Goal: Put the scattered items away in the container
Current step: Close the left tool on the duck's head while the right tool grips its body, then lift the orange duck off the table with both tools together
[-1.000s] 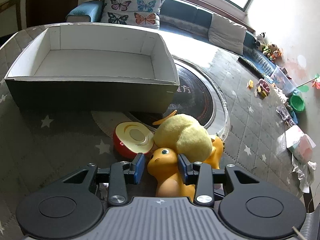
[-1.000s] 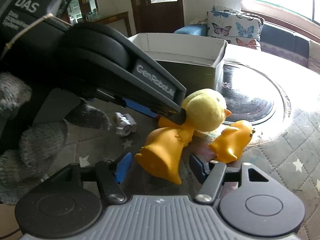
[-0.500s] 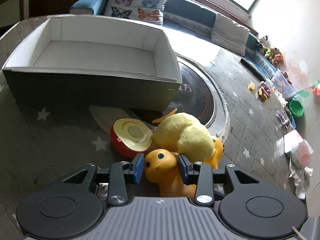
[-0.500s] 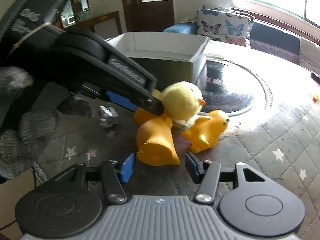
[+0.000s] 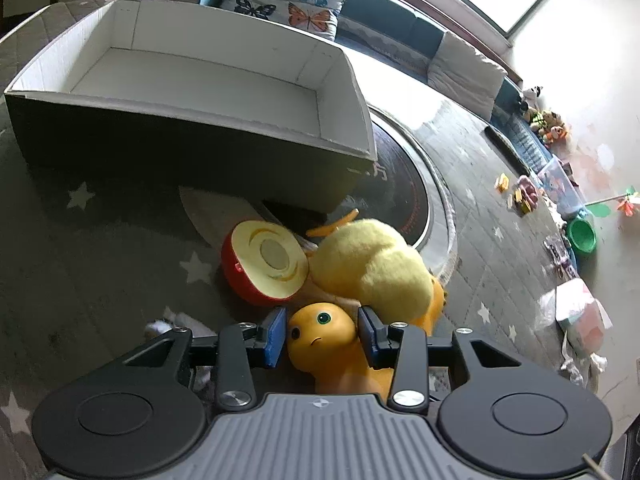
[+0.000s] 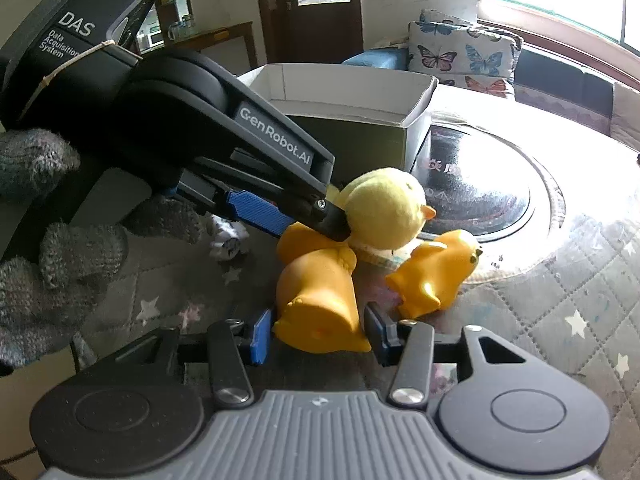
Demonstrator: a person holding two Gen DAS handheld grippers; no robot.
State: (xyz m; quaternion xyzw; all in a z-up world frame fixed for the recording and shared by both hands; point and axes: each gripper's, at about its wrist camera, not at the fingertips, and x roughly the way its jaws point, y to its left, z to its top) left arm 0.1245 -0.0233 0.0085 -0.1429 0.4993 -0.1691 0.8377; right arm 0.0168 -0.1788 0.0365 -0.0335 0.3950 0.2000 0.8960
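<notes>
An orange rubber toy (image 5: 320, 336) lies on the mat in front of the box. Its round head sits between the fingers of my left gripper (image 5: 323, 336). Those jaws are opening, with a small gap beside the head. From the other side, my right gripper (image 6: 318, 336) is closing, and its pads touch both sides of the orange toy's (image 6: 316, 300) wide base. My left gripper (image 6: 308, 226) reaches in from the upper left. A yellow plush (image 5: 372, 268) leans on the toy. The open cardboard box (image 5: 160, 152) stands behind with nothing visible inside.
A red half-apple toy (image 5: 264, 264) lies left of the plush. A second orange toy (image 6: 432, 276) lies to the right. Crumpled white paper (image 6: 226, 240) is on the star-patterned mat. A grey gloved hand (image 6: 48, 240) holds the left gripper. A dark round plate (image 6: 480, 192) lies beyond.
The left jaws have spread away from the toy's head, and the head now faces that camera. The right jaws have narrowed onto the toy's base.
</notes>
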